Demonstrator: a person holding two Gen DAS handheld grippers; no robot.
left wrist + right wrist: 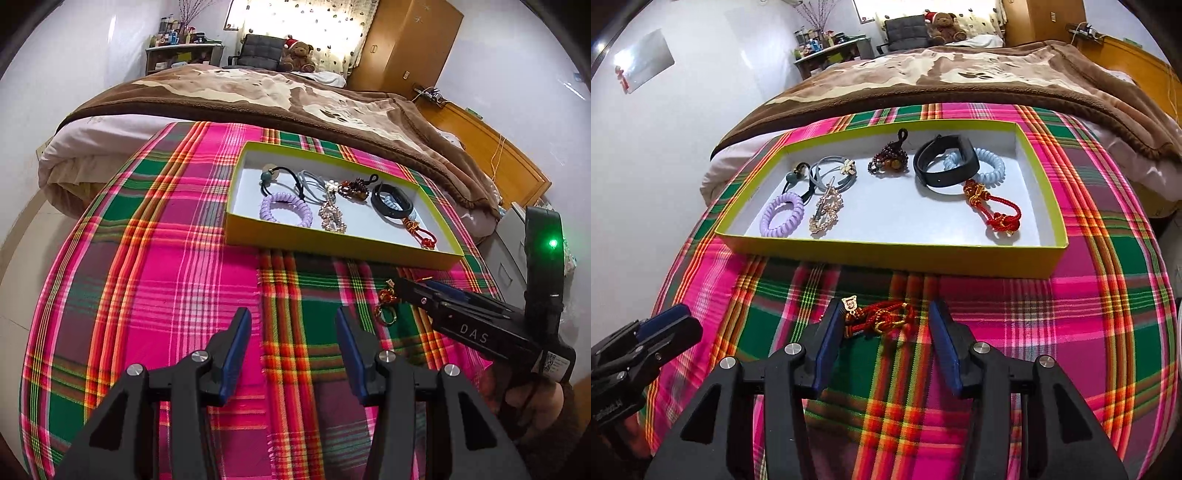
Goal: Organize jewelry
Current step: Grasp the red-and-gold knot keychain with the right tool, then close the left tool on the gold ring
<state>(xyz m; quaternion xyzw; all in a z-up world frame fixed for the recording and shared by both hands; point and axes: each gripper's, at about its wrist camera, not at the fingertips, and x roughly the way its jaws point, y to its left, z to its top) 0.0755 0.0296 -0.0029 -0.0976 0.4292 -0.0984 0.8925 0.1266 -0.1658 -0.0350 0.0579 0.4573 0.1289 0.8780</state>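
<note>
Plaid cloth on bed; my right gripper spread around red knotted charm, unpinched; left gripper spread, empty; next I close, lift into yellow tray.

red knotted charm | flat on plaid cloth | before yellow-green tray

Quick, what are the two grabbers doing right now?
Left hand-held gripper: open, empty.
Right hand-held gripper: open around the red charm, not squeezing it.
</note>
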